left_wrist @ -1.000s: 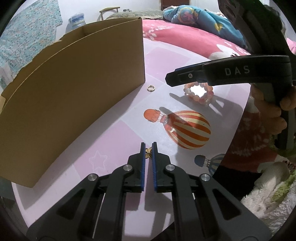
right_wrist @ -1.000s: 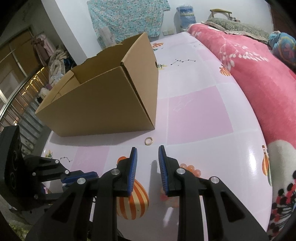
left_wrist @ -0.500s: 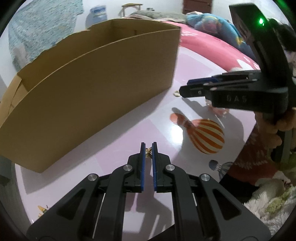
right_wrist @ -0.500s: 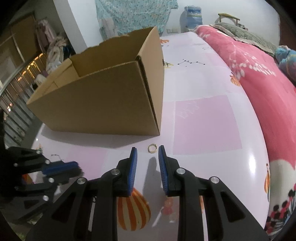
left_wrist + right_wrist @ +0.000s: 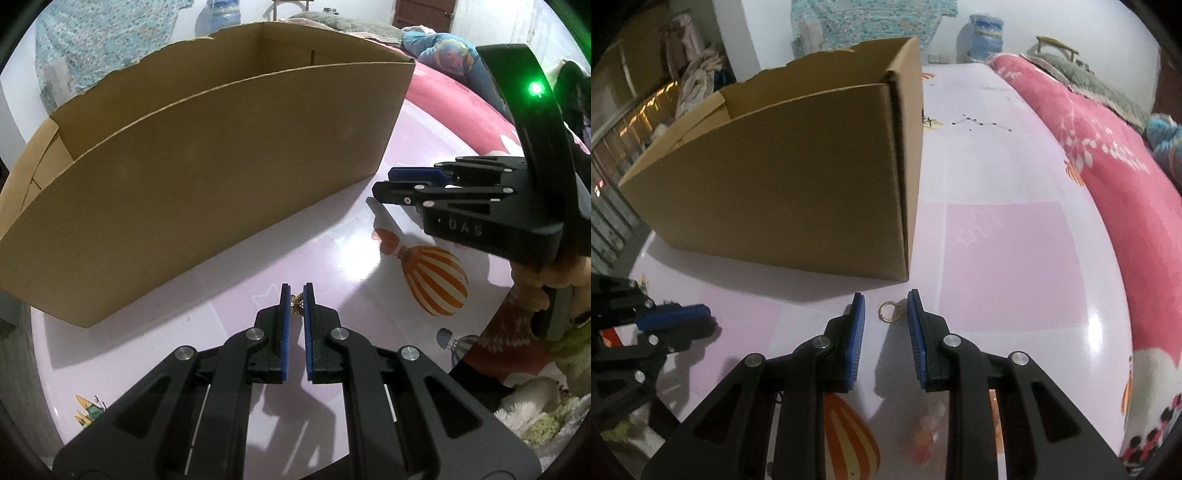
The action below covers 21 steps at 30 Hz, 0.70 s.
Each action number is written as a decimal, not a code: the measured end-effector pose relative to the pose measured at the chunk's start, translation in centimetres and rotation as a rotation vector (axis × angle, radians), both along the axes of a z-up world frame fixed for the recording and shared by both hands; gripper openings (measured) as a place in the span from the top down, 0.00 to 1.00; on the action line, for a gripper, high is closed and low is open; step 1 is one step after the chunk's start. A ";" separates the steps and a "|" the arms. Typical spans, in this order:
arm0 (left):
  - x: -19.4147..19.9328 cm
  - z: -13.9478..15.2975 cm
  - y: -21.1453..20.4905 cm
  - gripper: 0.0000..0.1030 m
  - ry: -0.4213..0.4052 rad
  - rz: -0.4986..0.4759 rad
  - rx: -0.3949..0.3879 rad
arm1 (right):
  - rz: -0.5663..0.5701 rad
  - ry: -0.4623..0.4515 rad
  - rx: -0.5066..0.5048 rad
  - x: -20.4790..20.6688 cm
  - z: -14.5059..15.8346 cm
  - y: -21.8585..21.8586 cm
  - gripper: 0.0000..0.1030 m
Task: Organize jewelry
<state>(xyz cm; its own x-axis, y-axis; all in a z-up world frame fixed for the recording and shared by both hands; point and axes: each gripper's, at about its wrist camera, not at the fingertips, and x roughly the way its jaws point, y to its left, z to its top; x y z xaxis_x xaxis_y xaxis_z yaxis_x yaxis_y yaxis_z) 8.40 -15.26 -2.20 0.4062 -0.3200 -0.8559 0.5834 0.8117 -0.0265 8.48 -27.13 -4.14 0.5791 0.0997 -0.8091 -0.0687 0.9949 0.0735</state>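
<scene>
- The left gripper (image 5: 296,295) pinches a small gold butterfly charm (image 5: 296,304) between its blue pads, above the pink tablecloth (image 5: 229,295).
- An open cardboard box (image 5: 207,177) stands just beyond it, filling the upper left (its inside floor is hidden).
- The right gripper (image 5: 384,182) comes in from the right, near the box's right corner, fingers a little apart, gripped by a hand (image 5: 554,273).
- A striped balloon print (image 5: 434,280) lies below that gripper.

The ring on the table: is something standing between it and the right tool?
Nothing visible does. The ring lies on the bare table, beyond the open right tool, beside the box corner.
</scene>
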 end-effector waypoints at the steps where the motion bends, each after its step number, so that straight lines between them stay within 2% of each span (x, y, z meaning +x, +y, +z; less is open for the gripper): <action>1: 0.0 0.0 0.0 0.94 0.000 0.001 0.001 | 0.006 -0.002 -0.019 0.0 0.0 0.2 0.78; 5: -0.2 0.0 -0.1 0.94 -0.002 0.005 0.002 | 0.032 0.006 -0.014 0.1 0.0 0.4 0.88; 21: 0.0 -0.2 -0.1 0.94 0.002 0.020 0.012 | 0.007 0.010 0.016 -0.5 0.0 0.1 0.90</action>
